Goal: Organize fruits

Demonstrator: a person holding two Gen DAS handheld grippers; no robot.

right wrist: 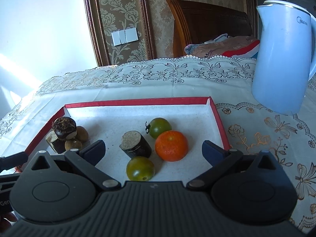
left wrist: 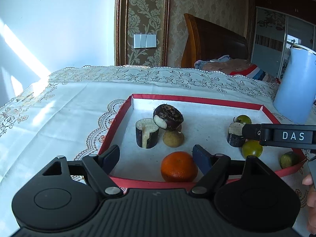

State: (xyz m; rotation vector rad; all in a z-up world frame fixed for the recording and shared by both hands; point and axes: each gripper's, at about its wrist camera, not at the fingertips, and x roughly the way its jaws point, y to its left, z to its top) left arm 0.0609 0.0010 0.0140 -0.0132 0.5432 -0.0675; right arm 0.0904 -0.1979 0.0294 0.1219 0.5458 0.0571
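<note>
Item 1, red-rimmed tray [left wrist: 118,118] on the lace-covered worktop [left wrist: 59,102]. We count nine pieces inside it.

Left-wrist view, by clock face from the tray's middle:
- 9 o'clock: sugarcane segment [left wrist: 147,133], upright, cut face up.
- 11 o'clock: dark water chestnut [left wrist: 167,116], tilted, resting on that segment and on a tan longan [left wrist: 173,138] just below it.
- 6 o'clock: orange mandarin [left wrist: 178,166] against the near rim.
- 3 o'clock: second sugarcane segment [left wrist: 235,134], with green tomatoes [left wrist: 244,119] behind and beside it; a third green fruit [left wrist: 289,160] sits at 4 o'clock, its kind hard to tell at the frame edge.

Right-wrist view: a mandarin [right wrist: 171,145] sits touching a green tomato [right wrist: 160,127] at its 11 o'clock and just beside the short cane piece [right wrist: 136,145]; another green tomato [right wrist: 140,168] lies nearest us.

Item 2, left gripper [left wrist: 159,158]: fingers spread, holding nothing, the mandarin between them, nearer the right finger.

Item 3, right gripper [right wrist: 156,150]: fingers spread wide and empty, over the near fruit cluster.

Item 4, pale blue Midea kettle [right wrist: 282,59], standing at 1 o'clock, well apart from the tray.
</note>
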